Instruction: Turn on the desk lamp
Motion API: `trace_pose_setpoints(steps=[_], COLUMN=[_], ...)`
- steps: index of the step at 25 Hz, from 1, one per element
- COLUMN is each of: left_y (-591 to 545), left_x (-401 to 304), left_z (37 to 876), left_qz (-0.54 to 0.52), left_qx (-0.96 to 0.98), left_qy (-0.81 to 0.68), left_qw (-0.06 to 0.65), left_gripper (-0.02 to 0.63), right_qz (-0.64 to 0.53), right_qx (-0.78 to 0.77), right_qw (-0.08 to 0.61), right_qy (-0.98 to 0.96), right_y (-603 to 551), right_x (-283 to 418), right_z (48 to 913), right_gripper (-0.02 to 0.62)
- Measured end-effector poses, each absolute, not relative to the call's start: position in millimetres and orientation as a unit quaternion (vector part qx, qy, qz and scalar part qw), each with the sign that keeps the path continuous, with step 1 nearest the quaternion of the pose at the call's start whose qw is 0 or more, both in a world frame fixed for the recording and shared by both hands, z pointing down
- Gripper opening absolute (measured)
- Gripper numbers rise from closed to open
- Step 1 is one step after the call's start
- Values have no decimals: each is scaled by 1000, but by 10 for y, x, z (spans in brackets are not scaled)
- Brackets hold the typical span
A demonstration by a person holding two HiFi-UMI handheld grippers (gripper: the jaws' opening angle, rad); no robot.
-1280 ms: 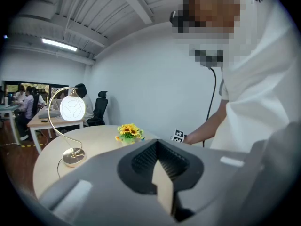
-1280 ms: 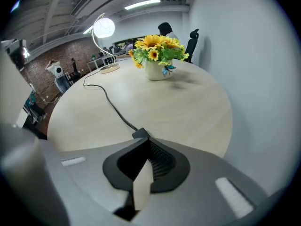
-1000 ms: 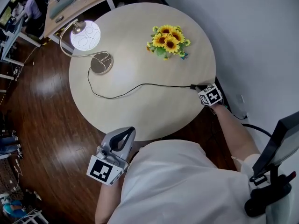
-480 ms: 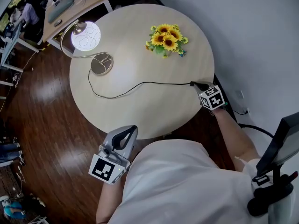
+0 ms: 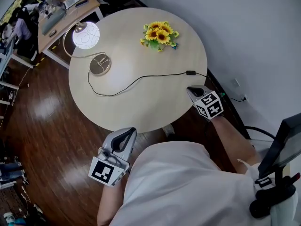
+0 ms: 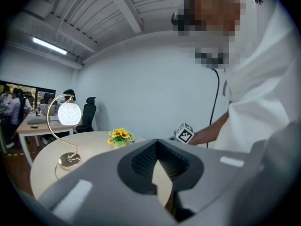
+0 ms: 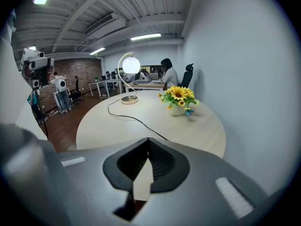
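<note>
The desk lamp stands at the far left of the round table (image 5: 155,112); its globe (image 5: 86,35) glows white above a brass base (image 5: 100,66). A black cord (image 5: 136,81) runs from the base to an inline switch (image 5: 190,72) near the table's right edge. My right gripper (image 5: 193,91) is shut and empty, just off that edge, a short way from the switch. My left gripper (image 5: 126,135) is shut and empty, held below the table's near edge. The lit globe (image 6: 69,114) also shows in the left gripper view, and the globe (image 7: 130,65) and cord (image 7: 136,119) in the right gripper view.
A vase of sunflowers (image 5: 158,35) sits at the table's far side. A grey wall runs along the right. A desk with laptops (image 5: 61,8) stands beyond the lamp. A black monitor stand (image 5: 277,173) is at lower right. Wooden floor lies to the left.
My right gripper has drawn back from the inline switch toward the person, leaving the switch lying free on the table. The lamp glows throughout. My left gripper stays put.
</note>
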State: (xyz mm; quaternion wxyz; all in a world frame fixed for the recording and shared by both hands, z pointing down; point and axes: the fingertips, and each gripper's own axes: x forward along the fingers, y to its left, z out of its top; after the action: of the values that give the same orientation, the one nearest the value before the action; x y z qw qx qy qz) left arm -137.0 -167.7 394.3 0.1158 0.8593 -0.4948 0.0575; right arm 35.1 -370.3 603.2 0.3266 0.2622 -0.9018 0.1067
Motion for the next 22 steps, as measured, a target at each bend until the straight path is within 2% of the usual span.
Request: trace_pose_setpoints(steps=[13,22], left_y=[-400,61], left_x=[-1480,-1126], left_z=[3990,4015], left_qz=[42,50], left_qx=[893,915], left_qy=[-435,-385], left_qw=[111,112], left_gripper=[15,15], right_qz=[84,76], right_qx=[314,331], right_qw=[284,238], right_qy=[-902,-910], right_y=[-1921,-1009], right_x=[338,533], right_z=[5476,4936], right_gripper=[3,5])
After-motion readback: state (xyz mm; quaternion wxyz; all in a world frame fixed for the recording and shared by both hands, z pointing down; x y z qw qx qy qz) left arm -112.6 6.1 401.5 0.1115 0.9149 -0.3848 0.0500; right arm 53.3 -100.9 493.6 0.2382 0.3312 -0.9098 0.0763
